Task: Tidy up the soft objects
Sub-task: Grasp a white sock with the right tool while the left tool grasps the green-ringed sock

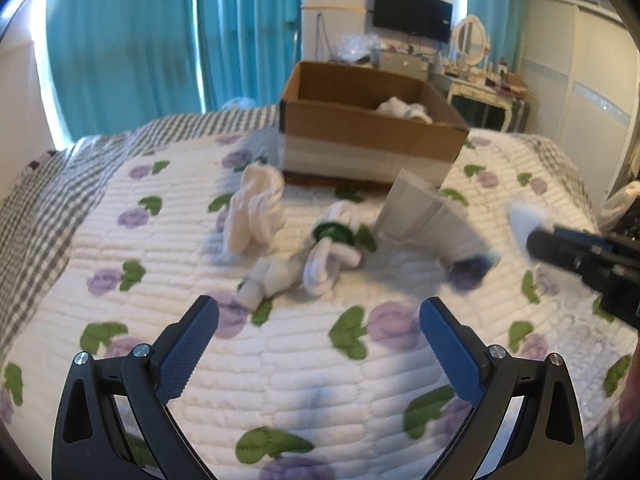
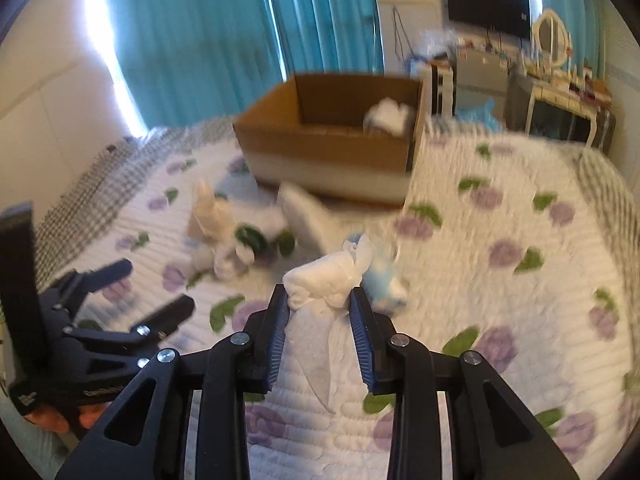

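Note:
My right gripper [image 2: 320, 294] is shut on a white rolled sock [image 2: 326, 278] and holds it above the flowered bedspread [image 2: 500, 280]. It shows at the right edge of the left wrist view [image 1: 532, 236] with white fluff at its tip. My left gripper [image 1: 318, 312] is open and empty, low over the bed, short of several white socks: a loose one [image 1: 256, 212], a rolled one [image 1: 272, 276] and a bundle with a green band [image 1: 332, 244]. An open cardboard box [image 1: 360, 132] stands behind them with white socks [image 1: 404, 110] inside.
A folded white cloth [image 1: 424, 216] lies in front of the box, with a light blue item [image 2: 384, 280] beside it. Teal curtains [image 1: 160, 40] hang behind the bed. A dresser [image 1: 480, 92] and a TV [image 1: 412, 12] stand at the far right.

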`<state>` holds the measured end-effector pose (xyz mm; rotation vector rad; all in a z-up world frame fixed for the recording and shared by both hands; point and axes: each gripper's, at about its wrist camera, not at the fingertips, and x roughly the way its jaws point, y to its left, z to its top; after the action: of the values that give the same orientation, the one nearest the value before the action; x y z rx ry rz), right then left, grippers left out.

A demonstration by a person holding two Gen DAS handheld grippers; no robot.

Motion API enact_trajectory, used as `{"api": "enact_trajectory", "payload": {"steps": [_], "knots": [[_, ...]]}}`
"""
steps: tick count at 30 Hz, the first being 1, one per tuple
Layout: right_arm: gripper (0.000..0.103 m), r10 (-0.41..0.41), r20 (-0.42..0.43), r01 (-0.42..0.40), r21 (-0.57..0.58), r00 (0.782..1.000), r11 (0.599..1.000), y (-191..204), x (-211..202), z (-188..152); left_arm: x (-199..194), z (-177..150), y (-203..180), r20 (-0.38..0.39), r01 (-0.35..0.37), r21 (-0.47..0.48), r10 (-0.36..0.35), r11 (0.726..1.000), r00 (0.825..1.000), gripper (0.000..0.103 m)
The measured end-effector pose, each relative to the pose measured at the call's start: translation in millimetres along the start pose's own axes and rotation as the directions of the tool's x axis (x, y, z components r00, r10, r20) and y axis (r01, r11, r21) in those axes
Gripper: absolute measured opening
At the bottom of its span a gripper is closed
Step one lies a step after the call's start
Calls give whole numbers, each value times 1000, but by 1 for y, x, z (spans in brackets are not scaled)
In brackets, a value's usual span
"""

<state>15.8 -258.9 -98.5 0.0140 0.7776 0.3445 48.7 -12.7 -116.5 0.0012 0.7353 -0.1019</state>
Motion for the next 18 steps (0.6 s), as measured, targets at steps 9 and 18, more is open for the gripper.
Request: {"api": "enact_trajectory", "payload": {"steps": [9, 18], "knots": [[30, -71, 79, 75, -43, 994, 996, -26, -9, 51, 43, 28, -18, -29, 3, 72, 0, 997, 1000, 81], [30, -55, -14, 55, -20, 998, 998, -52, 48, 41, 108, 30, -16, -117, -11, 85, 21, 996, 993, 39]]}}
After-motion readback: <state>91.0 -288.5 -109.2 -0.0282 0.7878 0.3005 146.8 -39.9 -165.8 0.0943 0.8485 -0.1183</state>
